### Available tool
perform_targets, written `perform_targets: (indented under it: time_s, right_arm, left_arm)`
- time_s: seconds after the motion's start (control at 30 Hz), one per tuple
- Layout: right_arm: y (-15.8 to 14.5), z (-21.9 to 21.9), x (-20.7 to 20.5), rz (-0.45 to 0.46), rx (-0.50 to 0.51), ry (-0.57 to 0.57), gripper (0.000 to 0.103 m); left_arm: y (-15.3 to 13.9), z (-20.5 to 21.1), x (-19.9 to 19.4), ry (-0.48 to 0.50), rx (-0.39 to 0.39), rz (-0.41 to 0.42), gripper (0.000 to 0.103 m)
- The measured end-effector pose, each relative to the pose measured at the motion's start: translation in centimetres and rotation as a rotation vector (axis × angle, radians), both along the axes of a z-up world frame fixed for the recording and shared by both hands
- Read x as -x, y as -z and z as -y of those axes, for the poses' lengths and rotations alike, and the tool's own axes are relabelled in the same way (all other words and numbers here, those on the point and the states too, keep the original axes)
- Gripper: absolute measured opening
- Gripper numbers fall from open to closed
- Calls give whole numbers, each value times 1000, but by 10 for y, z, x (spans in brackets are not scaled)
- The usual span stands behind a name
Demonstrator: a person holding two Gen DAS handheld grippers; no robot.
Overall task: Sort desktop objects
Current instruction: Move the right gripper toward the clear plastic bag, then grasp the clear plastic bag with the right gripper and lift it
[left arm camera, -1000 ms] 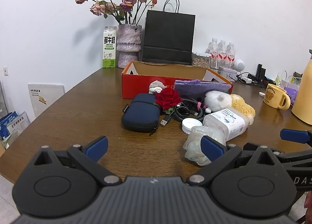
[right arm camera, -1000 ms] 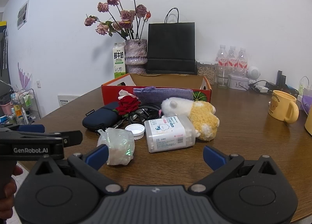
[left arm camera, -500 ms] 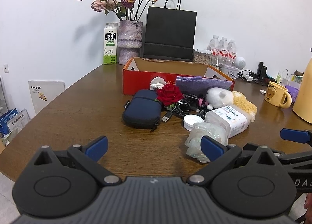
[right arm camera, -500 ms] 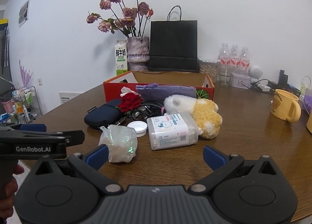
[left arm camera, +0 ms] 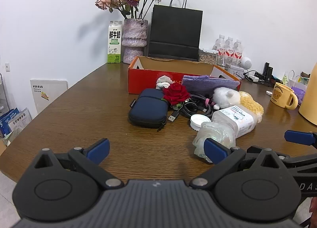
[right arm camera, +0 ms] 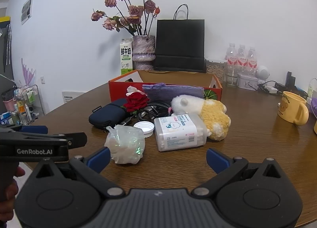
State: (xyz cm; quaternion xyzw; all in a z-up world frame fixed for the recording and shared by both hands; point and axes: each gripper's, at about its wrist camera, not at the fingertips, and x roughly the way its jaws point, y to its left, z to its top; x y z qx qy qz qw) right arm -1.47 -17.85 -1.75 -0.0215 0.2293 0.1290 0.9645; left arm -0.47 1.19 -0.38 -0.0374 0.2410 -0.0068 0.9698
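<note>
A plain white wall (left arm camera: 247, 10) rises behind the brown wood-grain table (left arm camera: 83, 113), evenly lit. A wire storage rack (right arm camera: 23, 103) stands by the wall at left, beside a white vent panel (right arm camera: 71, 96) low down.

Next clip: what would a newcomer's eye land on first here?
Probably the clutter heaped mid-table in front of the open orange box: a red rose, a white-and-yellow plush toy and a clear cotton-swab box. Behind it, dried roses in a purple vase stand beside a black paper bag.

left wrist: low, faces clutter | right wrist: alongside, nearer | shared: orange box (left arm camera: 150, 81)
</note>
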Motion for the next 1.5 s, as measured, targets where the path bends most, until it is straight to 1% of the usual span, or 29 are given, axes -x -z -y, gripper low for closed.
perform_targets:
  time_s: [0.33, 0.47, 0.63, 0.73, 0.8, 0.83, 0.9, 0.97, 1.07, 1.13, 1.2, 1.3, 1.5]
  right_arm:
    - [0, -2, -2, -10, 5, -8, 103]
    - [1, -8, -5, -19, 19, -28, 103]
    - [2, -19, -15, -29, 34, -59, 103]
    - [3, -29, -23, -31, 43, -89, 100]
    - [5, -36, -29, -34, 53, -111, 92]
    - [6, -40, -32, -38, 58, -124, 90]
    - [9, -45, -39, -49, 54, -143, 80]
    - [11, -50, -47, -66, 48, -152, 73]
    - [16, -56, -56, -86, 49, -161, 68]
    - [20, -59, -61, -98, 48, -161, 63]
    - [21, -59, -65, -110, 40, -168, 54]
    - [20, -57, -67, -118, 15, -182, 48]
    - [13, -51, -73, -89, -4, -175, 47]
  left_arm:
    - [0, -3, -2, -4, 9, -1, 103]
    - [0, -8, -5, 2, 26, -13, 103]
    - [-1, -15, -11, 1, 20, -21, 103]
    - [-1, -21, -14, -10, 19, -25, 103]
    - [0, -26, -17, -21, 21, -29, 103]
    - [1, -29, -18, -27, 22, -31, 103]
    - [2, -34, -20, -37, 26, -37, 103]
    - [4, -39, -20, -35, 31, -43, 103]
    - [5, -45, -21, -33, 32, -44, 103]
    - [5, -47, -24, -36, 33, -48, 103]
    - [6, -49, -26, -38, 34, -52, 103]
    - [7, -50, -32, -29, 35, -63, 103]
    - [1, -46, -47, -7, 27, -62, 103]
